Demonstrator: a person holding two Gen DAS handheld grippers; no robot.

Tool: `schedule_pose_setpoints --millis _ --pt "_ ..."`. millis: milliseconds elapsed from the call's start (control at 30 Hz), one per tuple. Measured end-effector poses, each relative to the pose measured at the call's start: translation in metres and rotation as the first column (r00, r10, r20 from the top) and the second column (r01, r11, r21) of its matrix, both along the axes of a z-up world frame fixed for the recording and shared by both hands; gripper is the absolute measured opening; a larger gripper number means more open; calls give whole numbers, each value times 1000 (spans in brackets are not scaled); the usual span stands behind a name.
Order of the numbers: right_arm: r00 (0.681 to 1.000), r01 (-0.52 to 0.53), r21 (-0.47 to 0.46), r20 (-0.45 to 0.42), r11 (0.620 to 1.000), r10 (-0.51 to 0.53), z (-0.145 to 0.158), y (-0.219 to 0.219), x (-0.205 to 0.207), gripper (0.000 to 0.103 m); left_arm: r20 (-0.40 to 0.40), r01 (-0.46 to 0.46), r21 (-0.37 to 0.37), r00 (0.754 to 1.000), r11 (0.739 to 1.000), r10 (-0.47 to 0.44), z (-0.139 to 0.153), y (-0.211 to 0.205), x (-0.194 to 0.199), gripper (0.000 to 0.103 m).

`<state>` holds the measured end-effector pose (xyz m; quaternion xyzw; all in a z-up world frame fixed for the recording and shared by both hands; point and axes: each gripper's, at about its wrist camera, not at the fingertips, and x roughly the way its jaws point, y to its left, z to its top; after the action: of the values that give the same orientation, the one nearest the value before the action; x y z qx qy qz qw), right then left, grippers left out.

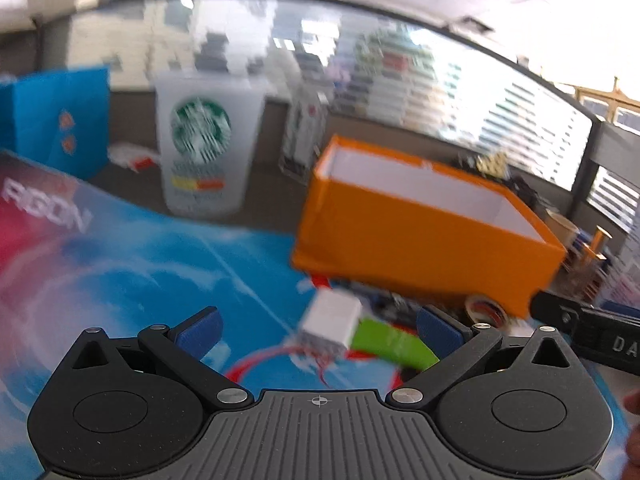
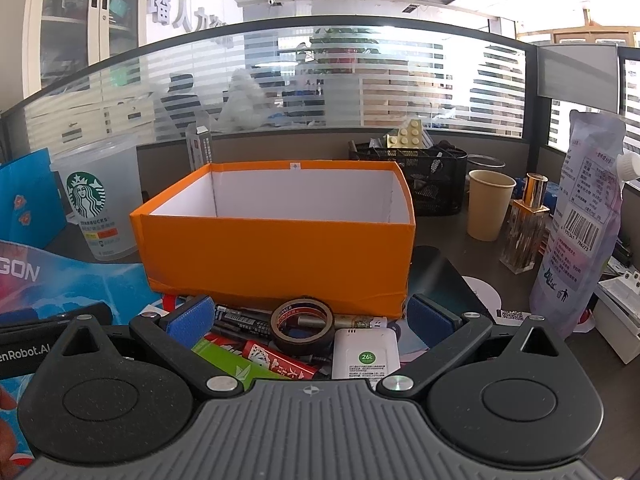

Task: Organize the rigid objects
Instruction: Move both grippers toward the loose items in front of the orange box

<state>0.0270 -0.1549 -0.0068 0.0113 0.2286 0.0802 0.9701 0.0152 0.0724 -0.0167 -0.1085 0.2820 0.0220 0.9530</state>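
— So where do the things to be sorted lie?

— Heaped on the table just in front of the orange box (image 2: 276, 256): a roll of dark tape (image 2: 303, 325), pens (image 2: 240, 322), a red pack (image 2: 276, 362), a green box (image 2: 224, 356) and a white device (image 2: 366, 354). The orange box stands upright, open at the top, its white inside bare as far as shows.

— And the jaws?

— The right gripper (image 2: 310, 316) hovers over the heap, jaws spread wide, nothing between the pads. The left gripper (image 1: 318, 330) is likewise wide apart and grips nothing; its view is blurred.

— Around them?

— A Starbucks cup (image 2: 90, 210) left of the box, a paper cup (image 2: 488, 204) and black mesh organiser (image 2: 420, 176) to the right.
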Motion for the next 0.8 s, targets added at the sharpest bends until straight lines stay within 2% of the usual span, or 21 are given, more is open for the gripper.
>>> schedule_pose_setpoints --millis 100,233,367,600,800 --pt "1000 -2 -2 -2 1000 2 -1 1 1 103 -67 39 -21 997 999 -40 -5 2 9 103" --pt "1000 -3 -3 -5 1000 3 -1 1 2 103 -99 48 15 994 999 -46 -10 -1 12 103" --pt "1000 -6 -3 -10 1000 6 -3 2 3 103 -78 36 47 996 998 -32 -11 -1 9 103" --pt "1000 -15 -7 -22 1000 14 -5 2 6 103 -43 49 27 998 998 -48 -4 4 1 103" --pt "999 -38 31 -24 999 39 -7 0 9 103 -4 67 55 998 996 -67 0 5 0 103"
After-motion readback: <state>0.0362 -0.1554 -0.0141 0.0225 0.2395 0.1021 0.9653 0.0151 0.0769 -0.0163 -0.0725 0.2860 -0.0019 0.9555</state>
